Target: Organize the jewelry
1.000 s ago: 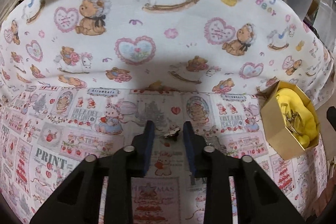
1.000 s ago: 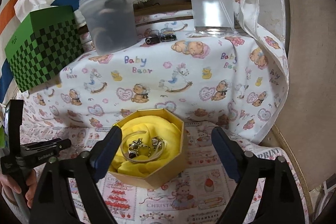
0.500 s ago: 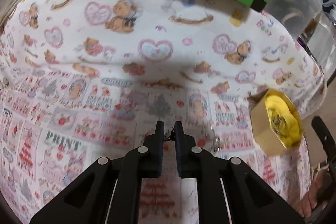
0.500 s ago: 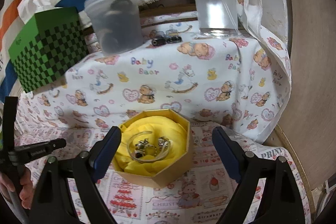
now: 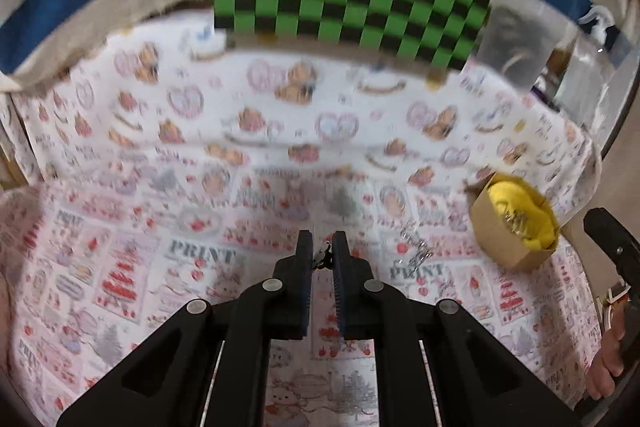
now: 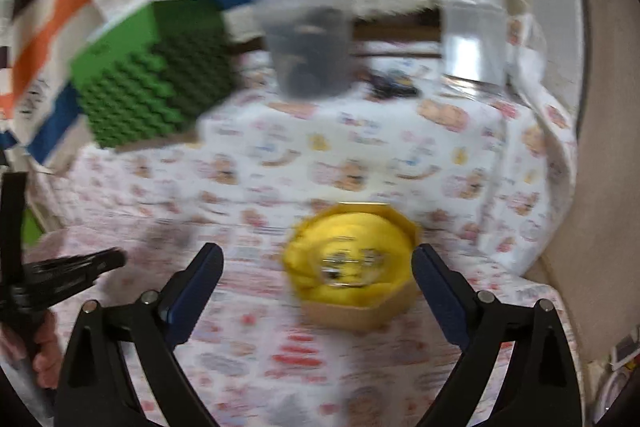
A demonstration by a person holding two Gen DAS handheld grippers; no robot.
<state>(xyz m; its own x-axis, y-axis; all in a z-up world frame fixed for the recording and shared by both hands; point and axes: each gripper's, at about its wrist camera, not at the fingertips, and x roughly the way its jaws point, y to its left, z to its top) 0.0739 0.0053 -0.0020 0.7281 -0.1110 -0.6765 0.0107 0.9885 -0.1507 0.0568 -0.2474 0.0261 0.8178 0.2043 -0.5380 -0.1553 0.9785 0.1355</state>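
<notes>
My left gripper [image 5: 322,254] is shut on a small dark and silver jewelry piece [image 5: 322,253], held a little above the printed cloth. A silvery chain [image 5: 416,247] lies loose on the cloth to its right. Farther right stands a gold hexagonal box [image 5: 496,239] lined with yellow cloth, with rings and a bangle [image 6: 352,263] inside. My right gripper [image 6: 318,255] hovers in front of that box [image 6: 360,315]. Its jaws are opening wide, and the pads touch nothing. The right wrist view is blurred.
A green checkered tissue box [image 6: 152,83], a translucent tub [image 6: 312,51] and a clear bottle [image 6: 472,19] stand on the raised back ledge. A few small dark items [image 6: 394,87] lie between tub and bottle. A hand [image 5: 604,367] shows at the right edge.
The left jaws closed on the small piece and lifted it off the cloth, pulling back. The right gripper shifted, so the box now sits right of centre, and its jaws spread wider.
</notes>
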